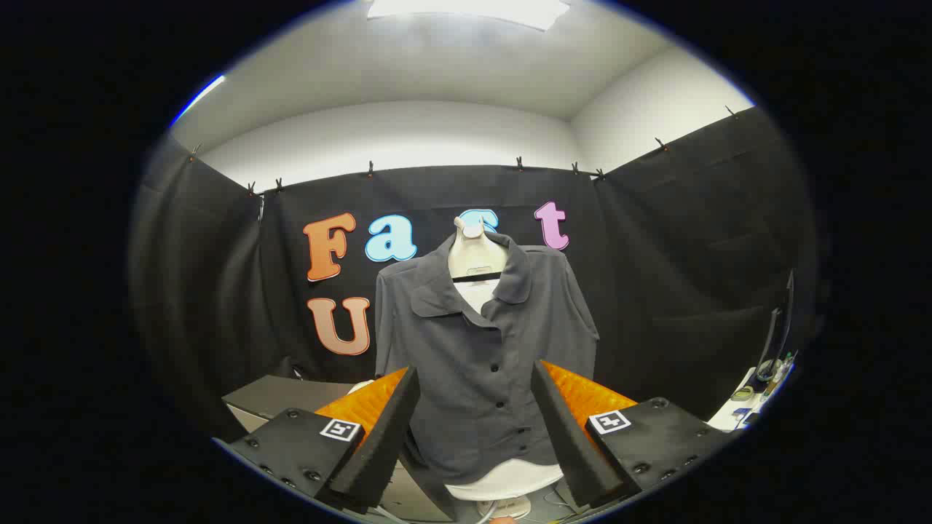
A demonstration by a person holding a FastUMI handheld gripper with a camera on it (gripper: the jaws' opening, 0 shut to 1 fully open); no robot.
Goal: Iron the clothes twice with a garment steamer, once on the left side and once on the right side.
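Black cloth backs a grey shirt [477,342] on a mannequin [475,251], beyond the tongs [475,422], spread wide and empty. Steamer not yet picked up; fetching it likely comes first.
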